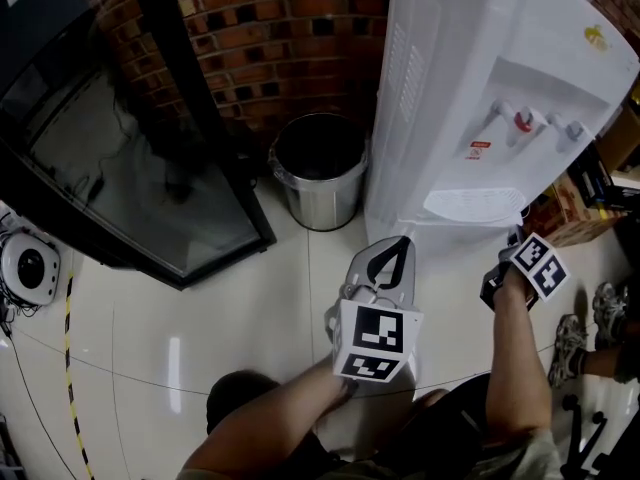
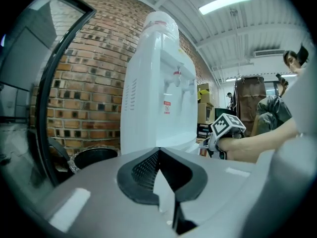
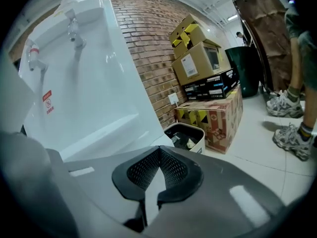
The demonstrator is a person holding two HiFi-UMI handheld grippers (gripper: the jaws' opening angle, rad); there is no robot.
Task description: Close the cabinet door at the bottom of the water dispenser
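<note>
By the water dispenser (image 1: 450, 88): bin (image 1: 318, 173) on L, boxes (image 3: 200, 58) on R.

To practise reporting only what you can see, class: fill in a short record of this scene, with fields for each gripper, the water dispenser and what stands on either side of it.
Left gripper: jaws shut, nothing between them, pointing toward the water dispenser
Right gripper: jaws shut, empty, near the dispenser's front
Water dispenser: white, upright, in front of the brick wall
Left of it: metal bin on the floor
Right of it: stacked cardboard boxes
Cabinet door: state cannot be told
</note>
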